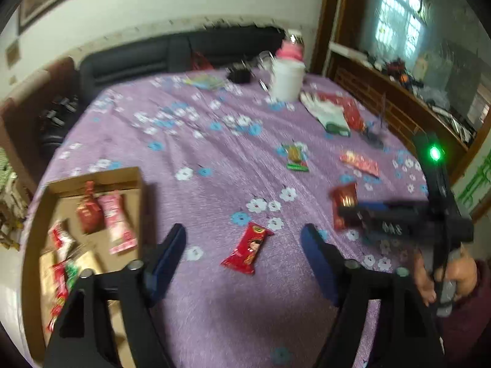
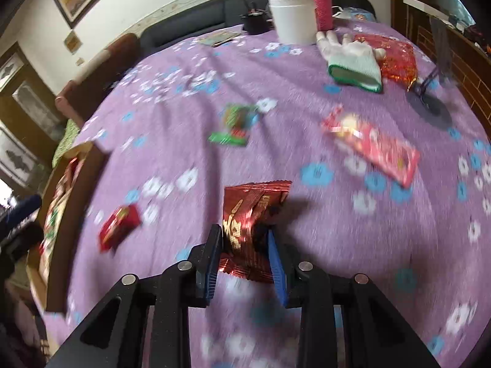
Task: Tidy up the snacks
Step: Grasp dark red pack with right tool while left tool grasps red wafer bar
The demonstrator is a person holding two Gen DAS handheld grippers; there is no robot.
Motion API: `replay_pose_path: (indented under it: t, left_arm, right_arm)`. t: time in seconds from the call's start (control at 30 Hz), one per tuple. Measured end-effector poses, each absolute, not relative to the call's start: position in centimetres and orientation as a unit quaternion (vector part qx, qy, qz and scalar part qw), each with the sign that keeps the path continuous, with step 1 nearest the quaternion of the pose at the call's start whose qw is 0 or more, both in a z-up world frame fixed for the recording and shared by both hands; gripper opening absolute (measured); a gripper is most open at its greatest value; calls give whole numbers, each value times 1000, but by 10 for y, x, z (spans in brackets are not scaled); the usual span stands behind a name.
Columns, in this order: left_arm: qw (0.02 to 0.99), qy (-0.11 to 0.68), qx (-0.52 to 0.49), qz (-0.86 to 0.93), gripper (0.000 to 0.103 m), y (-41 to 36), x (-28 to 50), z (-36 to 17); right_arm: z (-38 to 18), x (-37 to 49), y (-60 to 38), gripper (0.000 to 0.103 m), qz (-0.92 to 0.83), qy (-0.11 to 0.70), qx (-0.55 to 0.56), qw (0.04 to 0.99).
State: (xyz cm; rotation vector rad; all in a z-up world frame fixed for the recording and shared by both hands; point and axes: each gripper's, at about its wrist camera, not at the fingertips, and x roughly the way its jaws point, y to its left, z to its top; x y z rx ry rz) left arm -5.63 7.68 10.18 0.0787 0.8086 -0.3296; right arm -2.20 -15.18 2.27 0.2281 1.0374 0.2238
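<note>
My right gripper (image 2: pixel 245 239) is shut on a dark red snack packet (image 2: pixel 251 214) and holds it above the purple flowered tablecloth (image 2: pixel 307 245). The same gripper and packet (image 1: pixel 345 202) show at the right of the left wrist view. My left gripper (image 1: pixel 242 236) is open and empty, above a small red snack bar (image 1: pixel 247 248), which also shows in the right wrist view (image 2: pixel 118 227). A cardboard box (image 1: pixel 40 214) at the left holds several snacks. A green packet (image 1: pixel 296 158) and a pink-red packet (image 1: pixel 360 162) lie on the cloth.
A white tub (image 2: pixel 294 18), a pink-sleeved bottle (image 2: pixel 322 0), a white and green glove (image 2: pixel 353 58) and a red glittery bag (image 2: pixel 396 55) stand at the far side. A dark stand (image 2: pixel 429 104) is at the right. A sofa (image 1: pixel 153 58) runs behind the table.
</note>
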Motion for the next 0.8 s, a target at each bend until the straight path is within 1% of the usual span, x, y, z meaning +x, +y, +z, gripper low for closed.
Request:
replay_pose_path:
  t: [0.03,0.1,0.17,0.27,0.33,0.4,0.5,0.8]
  left_arm:
    - [913,380,39,-146,91,78,-61,104]
    - [931,347,43,-104,94,86,-78,111]
    - [943,324,43,-68,94,91,-91,115]
    - [954,298,42,-19,96,104,-107,120]
    - [959,282,37,2,103,112,-118,122]
    - [959,282,21,3,103,119,-124,123]
    - [953,304,8,-4,103,125,-128,119]
    - [941,336,36,2,103,122,-133,105]
  right_arm:
    - [25,-29,-151,37,104,489,107,860]
    - [34,-47,-149,50,86,467,96,875]
    - [43,-62,-147,57,70,443,93,889]
    - [58,-85,-139,58,59,410,102,905]
    - [68,-99,-127,59,56,390,101,914]
    - [73,-108,-117,63,56,380,102,917]
    - [77,-121,-99,65,64,372,108,920]
    - [72,-133,-68,66,70,378,78,920]
